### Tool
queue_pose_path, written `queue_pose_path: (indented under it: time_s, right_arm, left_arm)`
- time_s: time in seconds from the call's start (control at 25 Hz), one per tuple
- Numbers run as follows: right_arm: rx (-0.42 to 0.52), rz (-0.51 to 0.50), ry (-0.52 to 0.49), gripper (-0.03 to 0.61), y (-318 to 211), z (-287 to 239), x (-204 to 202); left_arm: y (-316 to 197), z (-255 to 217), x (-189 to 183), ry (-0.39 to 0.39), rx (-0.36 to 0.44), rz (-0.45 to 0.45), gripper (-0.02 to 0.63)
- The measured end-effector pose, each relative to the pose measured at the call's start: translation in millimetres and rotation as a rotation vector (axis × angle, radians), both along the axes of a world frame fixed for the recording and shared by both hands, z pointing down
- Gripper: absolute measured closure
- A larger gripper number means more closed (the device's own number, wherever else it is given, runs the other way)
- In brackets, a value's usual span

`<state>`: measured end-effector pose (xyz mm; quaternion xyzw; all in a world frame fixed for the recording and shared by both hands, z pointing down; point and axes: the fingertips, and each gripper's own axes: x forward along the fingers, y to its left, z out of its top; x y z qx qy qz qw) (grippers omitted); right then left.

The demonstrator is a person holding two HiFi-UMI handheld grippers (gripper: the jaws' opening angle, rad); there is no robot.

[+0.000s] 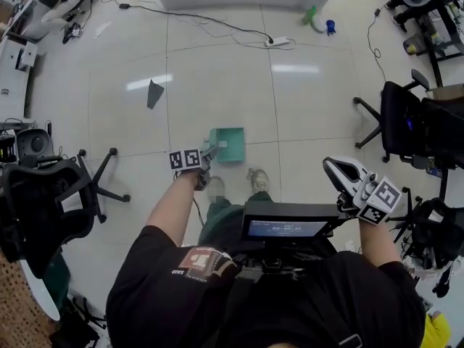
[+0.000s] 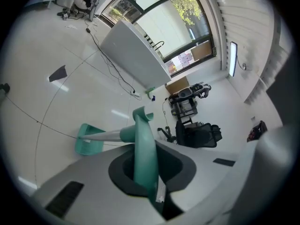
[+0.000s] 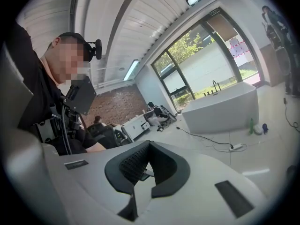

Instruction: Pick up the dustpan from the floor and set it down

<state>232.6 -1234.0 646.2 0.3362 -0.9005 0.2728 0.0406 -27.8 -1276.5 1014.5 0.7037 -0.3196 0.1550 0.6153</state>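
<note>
Left gripper [image 1: 209, 152] fingers clamp the long handle of the teal plastic dustpan [image 1: 229, 144], its pan at 12 o'clock, at or just above the pale tiled floor [image 1: 217, 78]; right gripper [image 1: 333, 169] closed, empty, farther off

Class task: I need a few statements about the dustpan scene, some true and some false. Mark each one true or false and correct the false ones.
1. The left hand-held gripper is shut on the dustpan handle. True.
2. The right hand-held gripper holds a broom. False: nothing is between its jaws.
3. The dustpan is red. False: it is teal.
4. A power strip lies on the floor beyond the dustpan. True.
</note>
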Motion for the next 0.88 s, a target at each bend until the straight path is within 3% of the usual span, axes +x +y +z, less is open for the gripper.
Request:
queue_pose_path:
  time_s: [0.16,0.28,0.44,0.56,0.68,0.88]
  right_arm:
    - [-0.022,0.013,0.021,0.569,5,18,2]
    - [-0.038,0.014,0.027,0.569,-3,30,8]
    - [-0.044,0.005,0.026,0.569,-17,31,4]
    - [-0.038,-0.010,0.026,0.569,-16,19,-10]
    - [-0.026,-0.018,0.027,0.569,-11,4,-23]
    - [-0.006,-0.030,0.031,0.569,0,-14,-47]
  left_arm:
    - [8,43,-32,-0.120,-0.004,-0.009,0.569]
    - [-5,57,-46,-0.159,0.010,-0.049,0.568]
    - [-7,67,-60,-0.313,-0.028,0.036,0.556]
    - [11,65,-70,-0.410,-0.024,0.128,0.413]
    - [23,52,-77,-0.446,-0.007,0.174,0.296]
    - [28,34,-98,-0.525,0.030,0.187,0.204]
